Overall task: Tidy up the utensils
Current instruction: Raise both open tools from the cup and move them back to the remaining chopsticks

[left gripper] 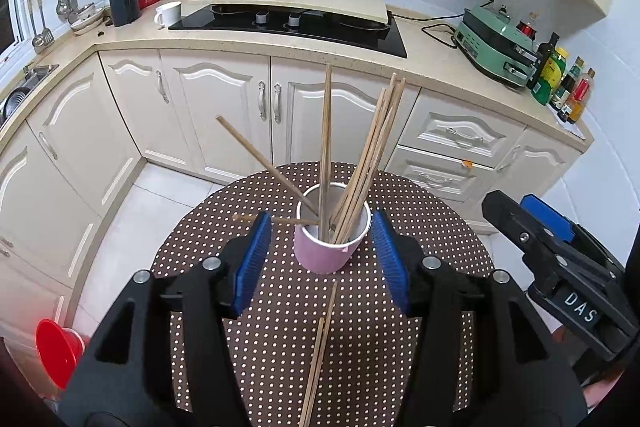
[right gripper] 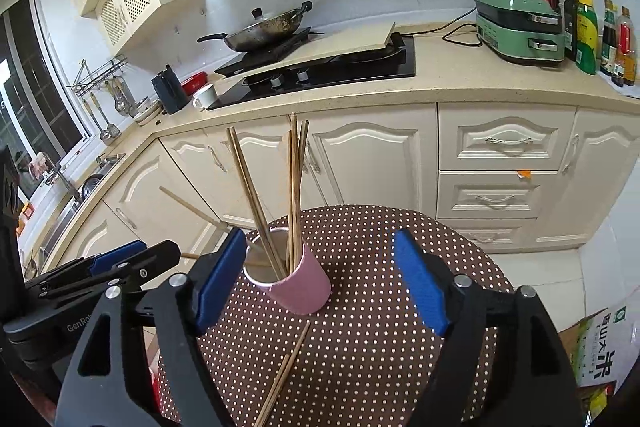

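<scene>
Two loose chopsticks (left gripper: 320,351) lie side by side on the round tabletop (left gripper: 420,307), near its front edge, just short of the pink cup (left gripper: 326,251). That cup stands toward the middle of the brown, white-dotted cloth and holds a bundle of chopsticks (left gripper: 368,163) that fan out over its rim, one leaning far to the left.

Left gripper (left gripper: 320,247) hangs over the table with its blue pads spread to either side of the cup, touching nothing. Right gripper (right gripper: 320,287) is spread wide too, its left pad near the cup's rim, nothing between the pads.

Beyond the far edge runs a cream cabinet front under a beige counter (right gripper: 460,83) carrying a black hob (right gripper: 332,67), a wok (right gripper: 260,31), a white mug (right gripper: 206,95), a green appliance (right gripper: 520,27) and bottles (right gripper: 600,35). White floor tiles (left gripper: 160,195) show at the left.
</scene>
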A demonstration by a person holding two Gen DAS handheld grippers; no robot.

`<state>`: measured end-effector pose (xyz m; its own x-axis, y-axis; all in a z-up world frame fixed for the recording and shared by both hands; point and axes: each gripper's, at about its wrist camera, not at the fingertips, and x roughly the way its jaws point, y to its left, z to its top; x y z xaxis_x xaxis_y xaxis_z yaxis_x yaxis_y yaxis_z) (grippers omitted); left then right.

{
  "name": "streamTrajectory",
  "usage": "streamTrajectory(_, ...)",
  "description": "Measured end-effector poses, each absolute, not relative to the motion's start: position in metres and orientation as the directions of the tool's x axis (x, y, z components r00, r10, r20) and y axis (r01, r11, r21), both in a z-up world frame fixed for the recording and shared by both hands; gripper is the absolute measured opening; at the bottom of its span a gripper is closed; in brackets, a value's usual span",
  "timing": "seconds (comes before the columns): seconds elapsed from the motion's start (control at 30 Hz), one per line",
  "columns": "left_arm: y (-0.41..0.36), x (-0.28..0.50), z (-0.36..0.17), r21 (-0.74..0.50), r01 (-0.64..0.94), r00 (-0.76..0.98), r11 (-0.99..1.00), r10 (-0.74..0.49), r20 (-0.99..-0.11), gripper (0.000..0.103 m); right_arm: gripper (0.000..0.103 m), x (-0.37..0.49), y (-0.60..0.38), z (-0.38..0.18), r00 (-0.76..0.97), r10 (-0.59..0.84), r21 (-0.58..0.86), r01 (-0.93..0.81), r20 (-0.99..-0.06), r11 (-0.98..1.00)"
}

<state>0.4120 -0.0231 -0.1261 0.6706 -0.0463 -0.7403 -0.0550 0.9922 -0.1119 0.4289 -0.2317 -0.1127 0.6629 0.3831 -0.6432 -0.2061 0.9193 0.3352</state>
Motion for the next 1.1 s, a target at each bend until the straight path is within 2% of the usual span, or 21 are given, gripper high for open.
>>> streamTrajectory(0.07, -0.023, 0.405, -0.125, -0.112, -0.053, 0.672, 0.992, -0.047, -0.739, 0.055, 0.083, 0.424, -0.234, -0.111, 0.667, 0.375, 0.336, -0.194, -0.643, 0.922)
streamTrajectory(0.17, -0.023, 0.394, -0.124, -0.104, -0.048, 0.675, 0.993, -0.044, -0.736, 0.059, 0.087, 0.415, -0.237, -0.11, 0.675, 0.363, 0.334, -0.18, -0.643, 0.925)
streamTrajectory(0.23, -0.023, 0.388, -0.124, -0.098, -0.045, 0.675, 0.994, -0.042, -0.737, 0.063, 0.094, 0.41, -0.237, -0.111, 0.669, 0.345, 0.324, -0.161, -0.659, 0.932)
streamTrajectory(0.53, -0.011, 0.363, -0.133, -0.1, -0.046, 0.667, 0.994, -0.044, -0.744, 0.075, 0.094, 0.394, -0.238, -0.123, 0.646, 0.299, 0.318, -0.092, -0.702, 0.944)
streamTrajectory(0.87, 0.007, 0.35, -0.166, -0.109, -0.073, 0.615, 0.991, -0.041, -0.788, 0.077, 0.095, 0.372, -0.228, -0.141, 0.705, 0.205, 0.255, -0.036, -0.678, 0.966)
streamTrajectory(1.1, 0.007, 0.349, -0.179, -0.069, -0.06, 0.605, 0.996, -0.019, -0.796, 0.078, 0.095, 0.374, -0.203, -0.17, 0.625, 0.261, 0.248, -0.11, -0.736, 0.963)
